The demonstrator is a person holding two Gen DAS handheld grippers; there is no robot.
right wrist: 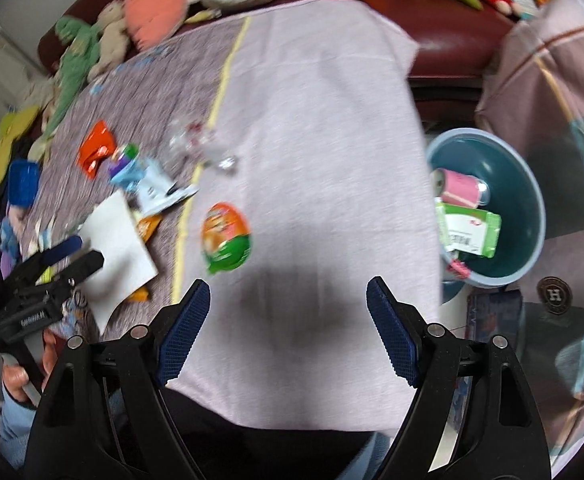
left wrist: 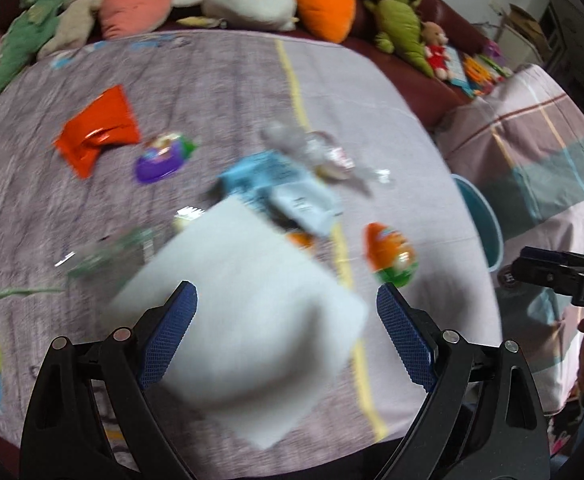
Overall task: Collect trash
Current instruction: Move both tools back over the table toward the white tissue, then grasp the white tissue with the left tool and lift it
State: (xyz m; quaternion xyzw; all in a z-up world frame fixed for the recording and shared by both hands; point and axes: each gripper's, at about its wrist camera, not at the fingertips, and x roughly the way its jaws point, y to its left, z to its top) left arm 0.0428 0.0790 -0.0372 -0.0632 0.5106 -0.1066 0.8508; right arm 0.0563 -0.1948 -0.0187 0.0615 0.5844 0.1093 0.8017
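You're over a bed with a mauve printed quilt [left wrist: 220,92], a yellow stripe running along it, plush toys lined up against the dark red headboard [left wrist: 444,92]. Beside the bed sits one round teal plastic bin [right wrist: 528,200], a pink tube and a green-and-white box inside. On the quilt: one red foil wrapper [left wrist: 96,132], two egg-shaped packs, one white paper sheet [left wrist: 244,308], its long axis slanting toward the yellow stripe. Your left gripper [left wrist: 286,304] is spread wide over that sheet; your right gripper [right wrist: 288,300] is spread too, holding nothing, above bare quilt.
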